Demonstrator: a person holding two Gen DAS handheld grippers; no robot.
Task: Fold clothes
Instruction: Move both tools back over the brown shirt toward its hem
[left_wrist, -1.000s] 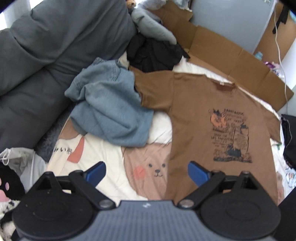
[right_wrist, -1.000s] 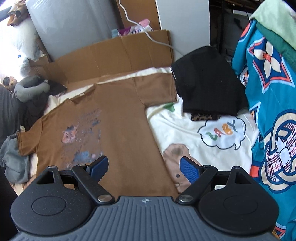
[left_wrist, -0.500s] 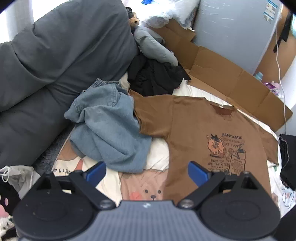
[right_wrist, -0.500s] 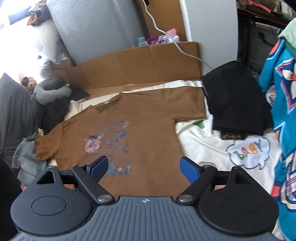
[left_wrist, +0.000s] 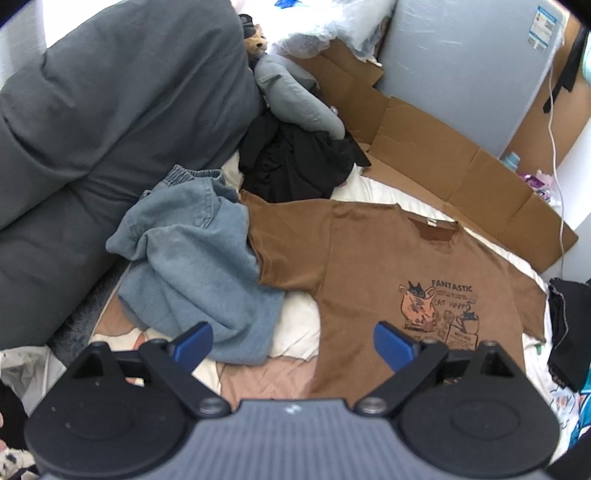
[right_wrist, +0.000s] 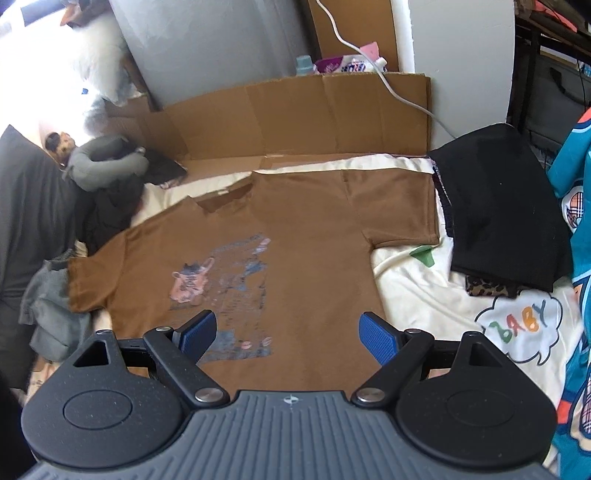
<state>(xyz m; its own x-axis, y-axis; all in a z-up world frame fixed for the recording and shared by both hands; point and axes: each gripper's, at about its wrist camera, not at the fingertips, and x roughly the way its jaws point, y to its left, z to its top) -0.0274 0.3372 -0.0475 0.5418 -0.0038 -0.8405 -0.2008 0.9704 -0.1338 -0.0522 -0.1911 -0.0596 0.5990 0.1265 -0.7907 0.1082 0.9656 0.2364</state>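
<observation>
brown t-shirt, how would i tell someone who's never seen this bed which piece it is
On the cream cartoon-print bedsheet, in front of the flattened cardboard, look for the one garment spread flat, the brown short-sleeved t-shirt. It lies between a crumpled blue denim garment and a folded black garment. Only it carries a cat print with the word FANTASTIC.

A cream cartoon-printed bed sheet (right_wrist: 417, 284) carries a flat brown printed T-shirt (right_wrist: 303, 236) ahead of the jaws, crumpled blue denim garment (left_wrist: 192, 266) left, folded black cloth (right_wrist: 498, 210) right.
</observation>
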